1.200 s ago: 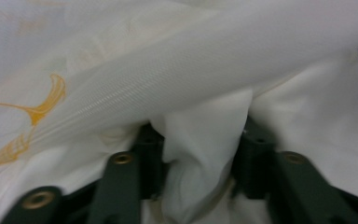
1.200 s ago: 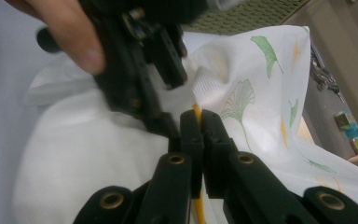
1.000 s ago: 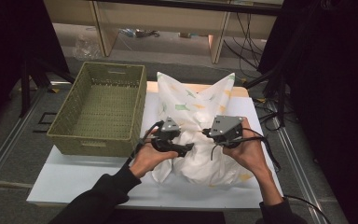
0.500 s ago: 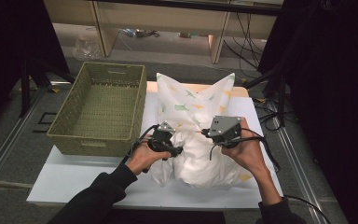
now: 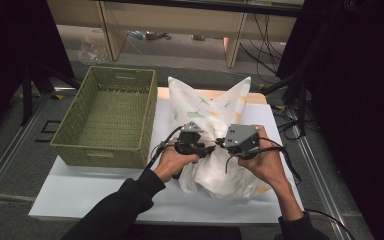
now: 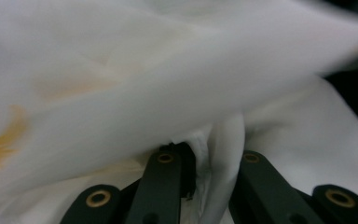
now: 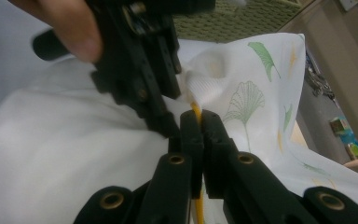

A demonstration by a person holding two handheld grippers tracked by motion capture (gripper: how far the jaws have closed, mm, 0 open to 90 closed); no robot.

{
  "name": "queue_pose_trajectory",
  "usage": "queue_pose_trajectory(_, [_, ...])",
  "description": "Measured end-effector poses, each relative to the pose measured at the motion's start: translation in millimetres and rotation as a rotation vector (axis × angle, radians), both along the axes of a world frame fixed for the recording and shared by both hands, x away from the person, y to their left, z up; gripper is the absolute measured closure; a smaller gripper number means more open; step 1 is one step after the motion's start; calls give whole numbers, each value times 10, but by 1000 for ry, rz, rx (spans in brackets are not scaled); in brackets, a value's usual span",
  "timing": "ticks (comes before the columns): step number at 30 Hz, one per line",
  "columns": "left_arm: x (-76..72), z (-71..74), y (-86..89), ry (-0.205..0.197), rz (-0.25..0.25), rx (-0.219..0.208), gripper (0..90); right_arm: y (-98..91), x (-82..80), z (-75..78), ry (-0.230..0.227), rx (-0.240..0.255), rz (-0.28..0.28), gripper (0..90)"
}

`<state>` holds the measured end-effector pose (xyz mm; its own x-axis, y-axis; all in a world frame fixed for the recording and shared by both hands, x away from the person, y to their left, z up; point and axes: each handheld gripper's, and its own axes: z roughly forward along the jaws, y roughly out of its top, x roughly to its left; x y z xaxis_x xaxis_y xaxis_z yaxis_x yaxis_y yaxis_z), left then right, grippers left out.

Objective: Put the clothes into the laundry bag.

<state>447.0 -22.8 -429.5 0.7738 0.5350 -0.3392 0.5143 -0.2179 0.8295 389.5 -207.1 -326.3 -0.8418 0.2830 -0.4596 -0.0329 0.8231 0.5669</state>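
A white pillowcase (image 5: pixel 200 102) with a green and yellow leaf print lies bunched on the white table (image 5: pixel 95 190). My left gripper (image 5: pixel 209 148) points right into its top fold. Its jaws have just been closing, and in the left gripper view a pleat of the white cloth (image 6: pixel 168 84) is pinched in my left gripper (image 6: pixel 208 149). My right gripper (image 5: pixel 220 143) faces it from the right, tips almost meeting. In the right gripper view, my right gripper (image 7: pixel 199 116) is shut on a yellow-seamed edge of the cloth (image 7: pixel 242 93), with the left gripper (image 7: pixel 170 128) right beside it.
A green woven basket (image 5: pixel 100 152) stands on the table to the left of the pillowcase, its inside bare; its rim (image 7: pixel 233 18) also shows at the top of the right gripper view. Cables run along the floor at the right, and shelving stands behind the table.
The left gripper has shifted a little to the right, toward the right gripper, and its jaws have closed on the fabric. The right hand has stayed put.
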Motion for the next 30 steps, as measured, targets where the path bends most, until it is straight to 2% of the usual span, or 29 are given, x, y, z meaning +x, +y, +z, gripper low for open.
queue_pose_trajectory(1, [33,-44,-16,14,9,7,836,-11,-6,12,1,10,1,900])
queue_pose_trajectory(4, [74,-124,-50,-4,22,52,813,-5,-19,10,16,30,-2,900])
queue_pose_trajectory(5, [80,-135,-49,6,27,54,800,6,-17,2,18,31,-3,900])
queue_pose_trajectory(6, [78,-130,-39,22,37,44,775,8,0,-3,4,9,-4,900])
queue_pose_trajectory(8, [44,-99,3,23,51,43,692,16,19,-26,-5,-8,-3,900])
queue_pose_trajectory(11, [-23,-59,83,14,49,100,510,11,47,-59,0,-9,-3,899])
queue_pose_trajectory(13, [-72,-11,149,-4,51,136,427,14,44,-64,6,-7,-12,899])
queue_pose_trajectory(15, [-149,33,248,-17,45,142,326,7,37,-60,6,-2,-15,899])
queue_pose_trajectory(17, [-245,72,376,-2,35,140,293,-18,39,-47,4,1,-19,899])
queue_pose_trajectory(19, [-357,102,489,8,12,128,261,-17,34,-54,23,27,-22,899])
queue_pose_trajectory(21, [-454,106,538,25,-11,122,231,-14,37,-63,27,25,-22,899])
queue_pose_trajectory(22, [-494,96,535,22,-26,128,221,-21,55,-60,6,4,-21,899])
queue_pose_trajectory(24, [-556,52,479,24,-56,155,192,-1,43,-68,24,24,-20,899])
queue_pose_trajectory(27, [-598,-45,350,29,-100,210,185,1,39,-69,26,23,-23,899])
queue_pose_trajectory(28, [-600,-85,300,20,-107,231,185,3,38,-71,29,22,-22,899])
queue_pose_trajectory(29, [-590,-128,248,17,-93,246,184,10,37,-78,28,22,-23,899])
queue_pose_trajectory(30, [-555,-165,207,15,-97,258,181,-1,54,-74,6,-10,-17,899])
